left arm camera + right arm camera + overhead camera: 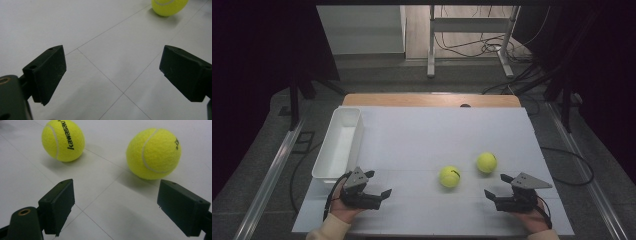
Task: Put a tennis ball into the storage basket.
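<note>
While both tools gape wide, right gripper view alone reads "Kawasaki" on one tennis ball (63,140); bin (338,145) overhead.

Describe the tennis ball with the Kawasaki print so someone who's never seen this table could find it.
Start at the white table, near the person's edge, where two yellow tennis balls lie apart. The Kawasaki ball is the one closer to the white bin, nearer the person, while its neighbour sits farther back towards the right gripper side.
</note>
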A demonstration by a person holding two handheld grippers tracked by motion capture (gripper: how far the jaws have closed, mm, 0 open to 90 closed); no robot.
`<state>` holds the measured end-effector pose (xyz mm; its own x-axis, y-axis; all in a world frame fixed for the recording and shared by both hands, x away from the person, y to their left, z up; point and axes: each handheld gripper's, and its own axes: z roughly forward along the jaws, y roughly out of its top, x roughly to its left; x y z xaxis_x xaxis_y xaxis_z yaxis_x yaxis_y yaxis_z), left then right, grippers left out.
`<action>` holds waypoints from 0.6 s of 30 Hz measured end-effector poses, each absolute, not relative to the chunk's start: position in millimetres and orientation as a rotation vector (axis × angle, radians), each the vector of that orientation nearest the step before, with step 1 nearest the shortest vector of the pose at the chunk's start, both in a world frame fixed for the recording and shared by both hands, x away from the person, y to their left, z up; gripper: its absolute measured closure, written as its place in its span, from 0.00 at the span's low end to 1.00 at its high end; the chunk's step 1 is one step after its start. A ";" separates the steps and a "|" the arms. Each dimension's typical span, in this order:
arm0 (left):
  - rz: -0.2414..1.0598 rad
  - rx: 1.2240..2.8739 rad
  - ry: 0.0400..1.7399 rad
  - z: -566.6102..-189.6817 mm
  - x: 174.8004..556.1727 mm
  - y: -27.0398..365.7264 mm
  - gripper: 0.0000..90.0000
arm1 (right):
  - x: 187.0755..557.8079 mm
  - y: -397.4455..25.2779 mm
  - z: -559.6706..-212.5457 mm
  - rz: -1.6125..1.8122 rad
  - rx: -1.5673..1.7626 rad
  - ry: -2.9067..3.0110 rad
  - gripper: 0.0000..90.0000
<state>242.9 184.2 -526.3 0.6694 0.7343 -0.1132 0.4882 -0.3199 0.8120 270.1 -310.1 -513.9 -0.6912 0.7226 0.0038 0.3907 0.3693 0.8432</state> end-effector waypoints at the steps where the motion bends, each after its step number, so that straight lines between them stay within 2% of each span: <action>1: 0.346 1.988 0.948 -526.2 242.8 183.9 0.09 | 269.6 -310.6 -514.0 1.249 0.969 2.271 0.17; 18: 0.344 1.983 0.942 -523.7 241.1 180.4 0.09 | 268.0 -309.8 -513.3 1.230 0.965 2.271 0.17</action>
